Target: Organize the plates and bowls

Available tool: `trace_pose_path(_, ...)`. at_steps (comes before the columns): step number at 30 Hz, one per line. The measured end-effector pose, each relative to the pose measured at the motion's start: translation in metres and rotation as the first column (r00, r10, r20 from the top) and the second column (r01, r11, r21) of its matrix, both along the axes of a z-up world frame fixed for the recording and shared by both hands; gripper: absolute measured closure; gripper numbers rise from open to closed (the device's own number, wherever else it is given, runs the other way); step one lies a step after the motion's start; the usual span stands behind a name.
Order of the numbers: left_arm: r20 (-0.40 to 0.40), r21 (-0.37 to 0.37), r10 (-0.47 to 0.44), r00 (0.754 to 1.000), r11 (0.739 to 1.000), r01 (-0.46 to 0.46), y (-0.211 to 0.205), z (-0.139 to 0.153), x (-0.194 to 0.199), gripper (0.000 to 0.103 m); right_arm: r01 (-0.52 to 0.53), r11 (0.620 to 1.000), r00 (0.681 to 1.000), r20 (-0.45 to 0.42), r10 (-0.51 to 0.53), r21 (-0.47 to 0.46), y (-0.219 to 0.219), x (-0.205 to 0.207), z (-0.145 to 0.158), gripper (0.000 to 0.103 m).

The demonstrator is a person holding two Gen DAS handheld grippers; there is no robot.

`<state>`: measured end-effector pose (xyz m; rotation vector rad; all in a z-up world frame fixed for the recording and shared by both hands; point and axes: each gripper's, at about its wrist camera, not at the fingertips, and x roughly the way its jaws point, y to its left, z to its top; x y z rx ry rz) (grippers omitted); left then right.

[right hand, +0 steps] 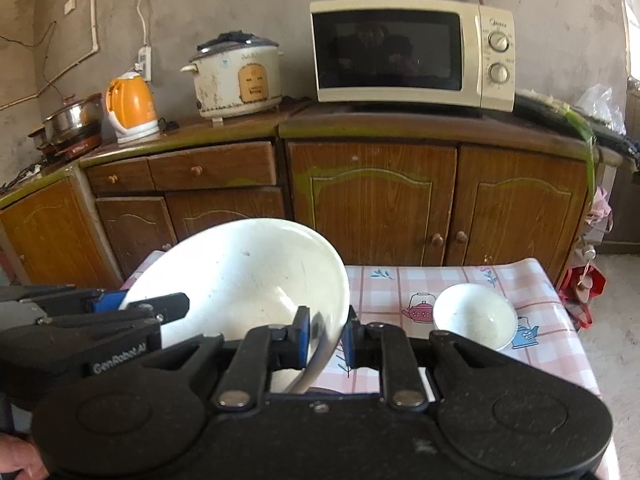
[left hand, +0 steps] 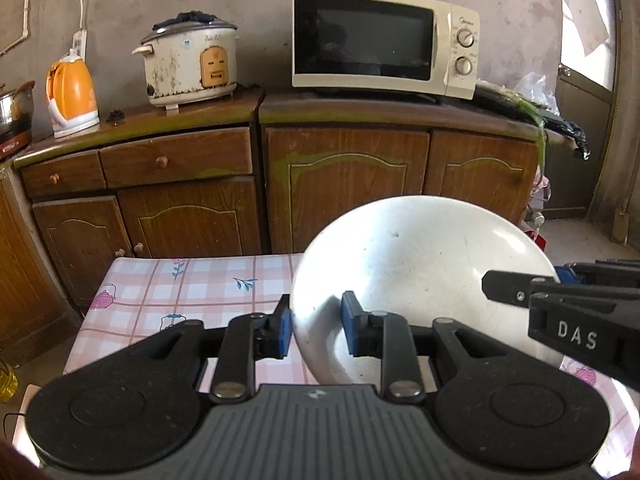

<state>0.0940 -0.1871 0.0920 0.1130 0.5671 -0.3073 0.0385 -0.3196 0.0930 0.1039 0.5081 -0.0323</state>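
- Big bowl is held tilted over the table, its white inside facing both cameras; whether it touches the cloth cannot be told.
- Left gripper straddles the bowl's left rim, one blue pad outside, the other inside. A gap shows at the outer pad, so whether it is clamped on the rim cannot be told.
- Right gripper straddles the bowl's right rim, a pad on each side of the wall, close to it; a firm clamp cannot be told.
- In the left view the right gripper comes in from the right edge, at the bowl's far rim.
- Small bowl stands upright near the table's right edge, well apart from the big bowl.
- Behind the table, a wooden cabinet carries a microwave, a rice cooker and an orange kettle.
- A steel pot sits at the cabinet's left end.
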Motion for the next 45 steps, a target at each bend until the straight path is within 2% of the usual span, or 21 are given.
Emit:
trace_pose_path(10, 0.019, -0.010, -0.008, 1.000, 1.000, 0.008, 0.000, 0.010, -0.034, 0.076, 0.008, 1.000, 1.000, 0.015, -0.008, -0.007, 0.002, -0.043, 0.012, 0.081)
trace_pose_path(20, 0.017, -0.016, -0.008, 1.000, 1.000, 0.008, 0.003, 0.009, -0.061, 0.076, 0.007, 1.000, 1.000, 0.021, -0.007, -0.014, 0.005, -0.073, 0.011, 0.081)
trace_pose_path(45, 0.028, -0.023, -0.028, 0.999, 0.999, 0.029, 0.000, 0.004, -0.093, 0.076, 0.017, 1.000, 0.999, 0.029, -0.017, -0.011, 0.002, -0.113, 0.007, 0.081)
